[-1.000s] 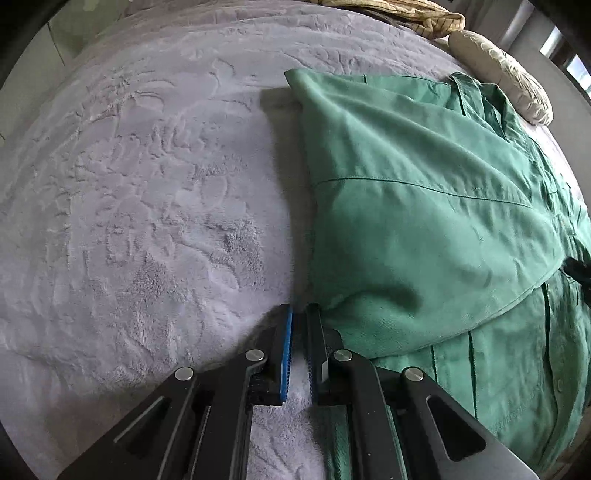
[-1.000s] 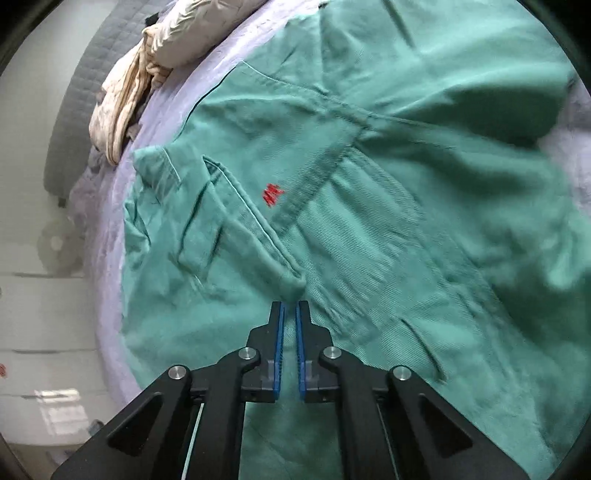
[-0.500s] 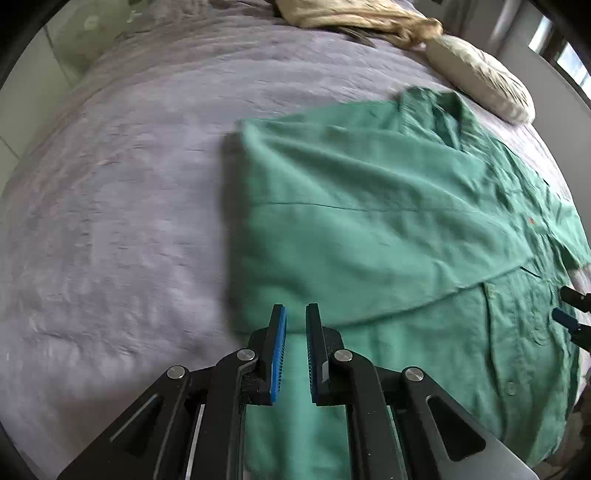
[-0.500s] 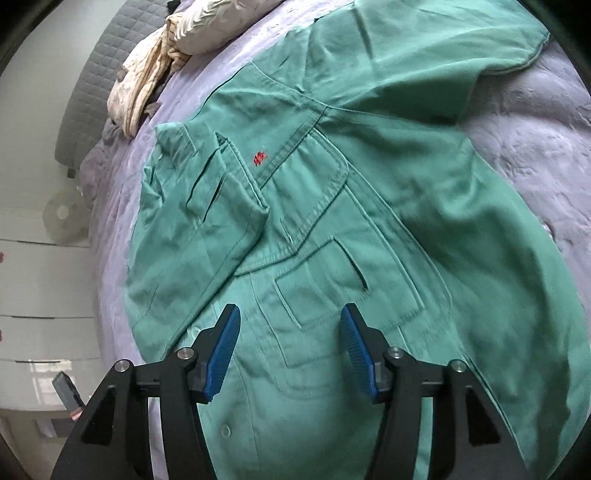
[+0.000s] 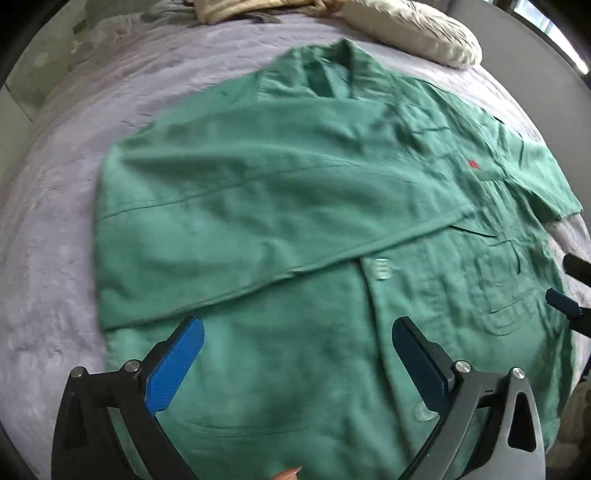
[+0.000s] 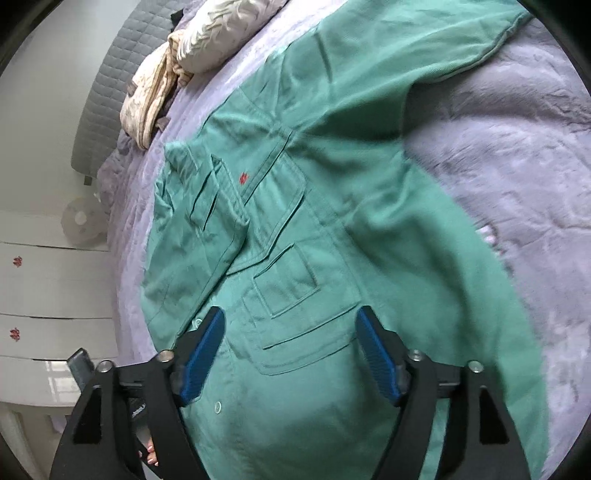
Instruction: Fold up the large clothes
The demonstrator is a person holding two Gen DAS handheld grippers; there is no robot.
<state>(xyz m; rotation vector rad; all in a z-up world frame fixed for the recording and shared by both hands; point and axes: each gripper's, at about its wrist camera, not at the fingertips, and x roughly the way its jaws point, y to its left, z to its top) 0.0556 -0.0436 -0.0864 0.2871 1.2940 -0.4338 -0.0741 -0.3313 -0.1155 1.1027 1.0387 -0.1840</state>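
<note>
A large green button-up shirt point(image 5: 280, 206) lies front up on a lilac bedspread point(image 5: 55, 206). Its left side and sleeve are folded across the chest. The other sleeve point(image 6: 406, 48) still lies stretched out to the side. A small red logo point(image 6: 243, 178) sits above the chest pocket point(image 6: 291, 280). My left gripper point(image 5: 295, 328) is open and empty above the shirt's lower front. My right gripper point(image 6: 290, 328) is open and empty above the pocket area; its tip also shows in the left wrist view point(image 5: 561, 301).
A cream pillow point(image 5: 417, 31) and a crumpled beige cloth point(image 6: 151, 96) lie at the head of the bed. A grey quilted headboard point(image 6: 110, 85) stands behind them. White drawers point(image 6: 48, 295) stand beside the bed.
Both grippers let go of the shirt and opened wide. Both pulled back and up from the cloth, so more of the shirt shows. The folded side now lies flat.
</note>
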